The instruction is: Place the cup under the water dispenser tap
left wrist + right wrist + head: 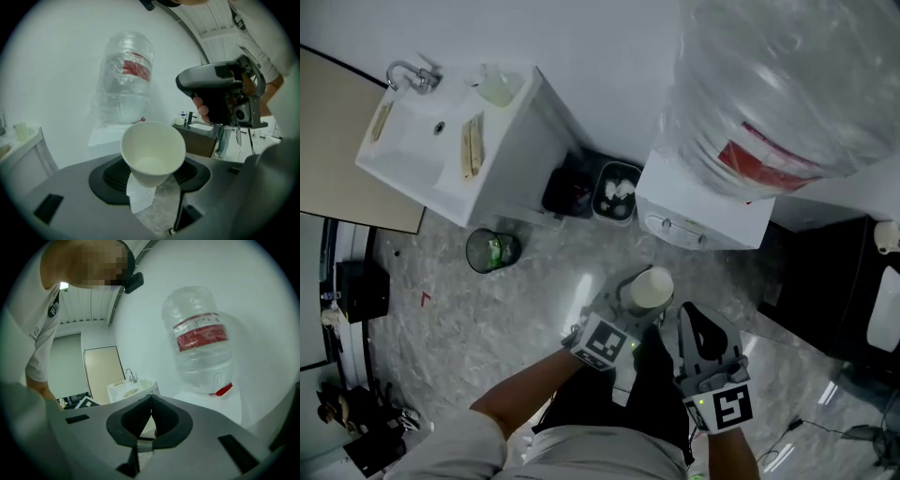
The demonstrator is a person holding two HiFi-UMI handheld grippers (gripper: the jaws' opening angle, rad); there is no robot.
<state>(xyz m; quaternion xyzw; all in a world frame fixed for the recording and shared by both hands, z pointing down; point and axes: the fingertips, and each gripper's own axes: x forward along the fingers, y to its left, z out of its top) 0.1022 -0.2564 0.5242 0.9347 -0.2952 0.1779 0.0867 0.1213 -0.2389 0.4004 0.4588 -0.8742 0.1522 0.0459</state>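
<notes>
A white paper cup (652, 286) stands upright and empty between the pads of my left gripper (645, 298), which is shut on its lower part. In the left gripper view the cup (153, 152) fills the middle, with my left gripper (152, 174) around its base. The white water dispenser (703, 211) with its big clear bottle (778, 94) stands just ahead of the cup. My right gripper (698, 323) hangs beside the left one, to its right. Its jaws meet with nothing between them in the right gripper view (151, 418), facing the bottle (201, 341).
A white sink cabinet (441, 141) stands at the left, with dark waste bins (614, 192) between it and the dispenser. A round mesh bin (492, 250) sits on the grey floor. Black furniture (834, 291) stands at the right.
</notes>
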